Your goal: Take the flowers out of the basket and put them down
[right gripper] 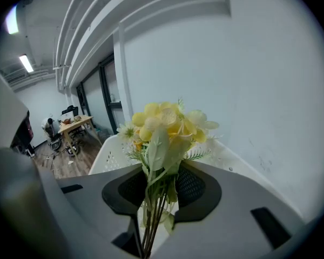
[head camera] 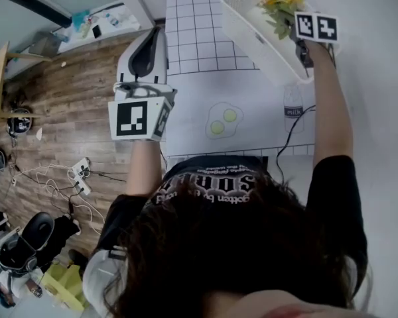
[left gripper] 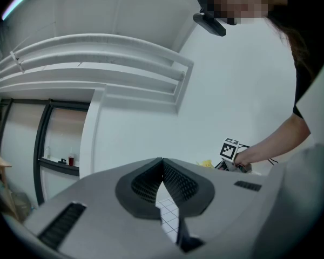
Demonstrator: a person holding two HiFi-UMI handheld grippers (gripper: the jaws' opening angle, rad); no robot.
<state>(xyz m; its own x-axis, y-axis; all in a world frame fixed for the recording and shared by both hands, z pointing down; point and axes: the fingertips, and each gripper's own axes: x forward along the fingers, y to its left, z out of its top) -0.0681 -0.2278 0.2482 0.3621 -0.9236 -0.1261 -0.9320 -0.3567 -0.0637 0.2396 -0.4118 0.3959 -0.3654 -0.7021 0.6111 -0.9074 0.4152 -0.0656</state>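
Dark hair was seen nearest the head camera, with both arms held out beyond it toward the table. The stems of the yellow flowers were clamped between the narrowed jaws of the right gripper. The bunch was held upright, so the blooms were kept clear of the pads. It was held over the white basket, seemingly so that the rim could be cleared before it was set down. The left gripper was held off to the side, its jaws closed together on nothing, presumably to be kept out of the way.
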